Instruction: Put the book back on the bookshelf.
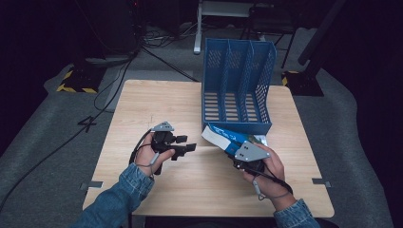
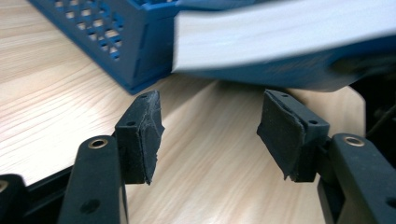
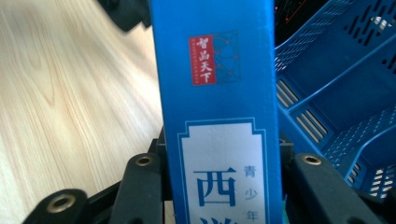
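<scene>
1. While the book (image 1: 227, 137) is clamped by its spine between the jaws of the right gripper (image 1: 241, 159), it is held lifted off the table (image 1: 142, 99), tilted, with its page edges turned toward the left gripper (image 1: 190, 147)
2. In the right gripper view, the blue spine of the book (image 3: 217, 93) is seen rising straight up from between the two black jaws, which are pressed against it on either side; a red label with white characters is printed high on the spine and a white panel with blue characters lower down
3. To the right of the held spine in that view, the blue file rack (image 3: 336, 93) is seen with its slotted floor and perforated dividers; in the high view it stands just beyond the book, at the far edge of the table
4. The left gripper is held by the person's left hand (image 1: 145, 156), and its jaws are pointed across the table toward the book
5. In the left gripper view, the two pads (image 2: 144, 135) are spread well apart with nothing between them, bare wood being seen through the gap
6. Just ahead of and above those spread jaws, the white page block of the book (image 2: 280, 37) is seen, apart from the pads, and a corner of the file rack (image 2: 135, 51) is seen ahead to the left
</scene>
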`<state>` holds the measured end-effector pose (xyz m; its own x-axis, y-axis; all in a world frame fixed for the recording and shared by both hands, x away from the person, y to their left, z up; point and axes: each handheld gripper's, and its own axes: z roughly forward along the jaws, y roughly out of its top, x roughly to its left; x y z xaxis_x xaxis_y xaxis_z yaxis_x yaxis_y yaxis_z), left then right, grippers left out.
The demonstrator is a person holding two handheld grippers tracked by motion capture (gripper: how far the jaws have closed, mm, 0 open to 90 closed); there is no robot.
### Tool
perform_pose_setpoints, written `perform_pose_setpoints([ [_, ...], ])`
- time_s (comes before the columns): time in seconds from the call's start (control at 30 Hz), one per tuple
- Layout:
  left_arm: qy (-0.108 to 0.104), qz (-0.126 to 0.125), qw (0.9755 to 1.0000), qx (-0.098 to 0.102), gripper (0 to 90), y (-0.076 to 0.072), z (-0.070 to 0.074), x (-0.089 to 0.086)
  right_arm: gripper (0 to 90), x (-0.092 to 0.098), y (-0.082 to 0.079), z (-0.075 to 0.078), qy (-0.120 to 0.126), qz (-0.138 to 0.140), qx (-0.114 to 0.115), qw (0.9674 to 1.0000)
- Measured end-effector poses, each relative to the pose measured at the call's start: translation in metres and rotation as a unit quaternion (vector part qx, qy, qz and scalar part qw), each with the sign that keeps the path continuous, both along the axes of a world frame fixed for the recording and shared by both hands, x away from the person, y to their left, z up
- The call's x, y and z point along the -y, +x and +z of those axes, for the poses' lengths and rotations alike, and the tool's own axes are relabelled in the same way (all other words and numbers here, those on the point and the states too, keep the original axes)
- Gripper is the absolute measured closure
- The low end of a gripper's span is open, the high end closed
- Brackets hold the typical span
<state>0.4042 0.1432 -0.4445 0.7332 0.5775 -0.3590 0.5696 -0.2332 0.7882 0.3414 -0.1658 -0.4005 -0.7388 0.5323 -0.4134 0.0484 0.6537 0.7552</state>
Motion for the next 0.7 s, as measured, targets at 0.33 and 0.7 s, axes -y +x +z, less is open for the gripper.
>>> perform_pose_setpoints([
  [0.33, 0.019, -0.012, 0.9997, 0.007, 38.5, 0.005, -0.009, 0.004, 61.7, 0.016, 0.006, 0.033, 0.096, -0.007, -0.019, 0.9952],
  [0.7, 0.024, -0.008, 0.9995, 0.019, 38.6, 0.01, -0.012, 0.003, 61.8, 0.021, 0.009, 0.056, 0.155, -0.002, -0.019, 0.9878],
])
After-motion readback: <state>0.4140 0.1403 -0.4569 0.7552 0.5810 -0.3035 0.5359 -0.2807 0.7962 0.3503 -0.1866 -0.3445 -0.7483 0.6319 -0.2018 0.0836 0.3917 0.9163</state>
